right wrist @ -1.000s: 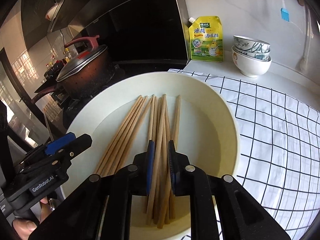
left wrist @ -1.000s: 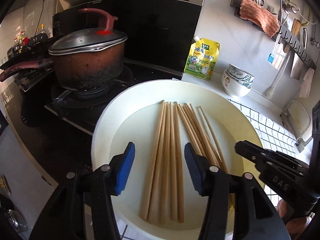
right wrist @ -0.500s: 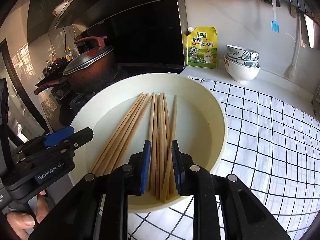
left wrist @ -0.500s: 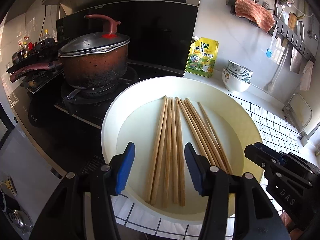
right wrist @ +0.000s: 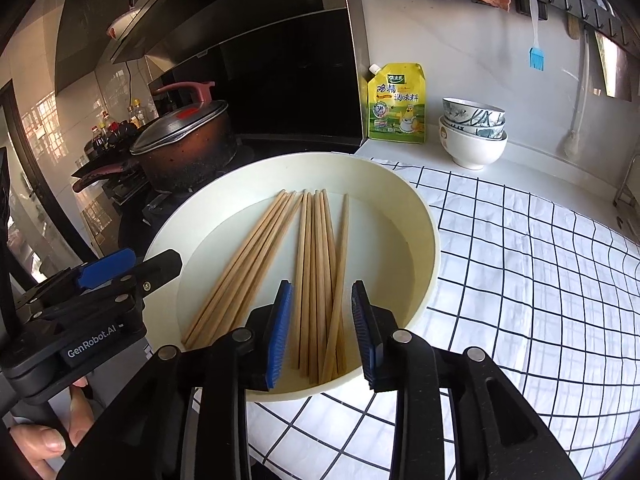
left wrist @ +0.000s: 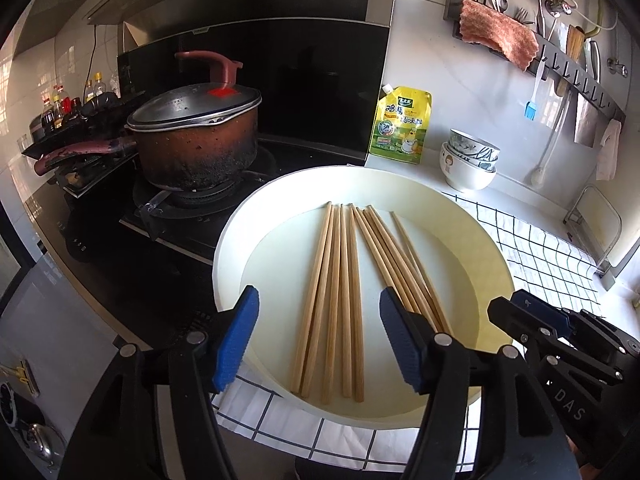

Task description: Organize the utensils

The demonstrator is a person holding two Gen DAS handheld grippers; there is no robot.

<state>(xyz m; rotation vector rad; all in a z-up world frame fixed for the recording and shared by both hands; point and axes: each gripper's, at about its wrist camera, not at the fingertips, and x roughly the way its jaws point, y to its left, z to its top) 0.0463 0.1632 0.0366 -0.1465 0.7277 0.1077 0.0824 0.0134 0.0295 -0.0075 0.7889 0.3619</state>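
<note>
left to right across the counter: a scorched lidded pot is sitting on the gas hob, well apart from the work; just beside the hob, a cream round basin is resting on a white grid-checked cloth, probably laid to stop it sliding; inside the basin the wooden chopsticks are lying flat in two sheaves, tips pointing away, which suggests sorting is partly done; the left bundle is lying straight and tidy, while the right bundle is fanning slightly, one stick straying to its right.

the left gripper is hovering over the near rim with its blue pads standing well apart; its jaws have just been opening, and they are gripping nothing, though the left bundle is appearing in the gap below them; the right gripper is likewise poised above the right bundle, its jaws narrower and having just been opening too; the sticks are lying free in the basin beneath, not pinched; a bare hand is holding the left tool's grip.

behind, a yellow seasoning pouch is leaning on the wall; stacked bowls are standing to its right; a wall rail is carrying a pink cloth and hanging utensils, a likely destination.
</note>
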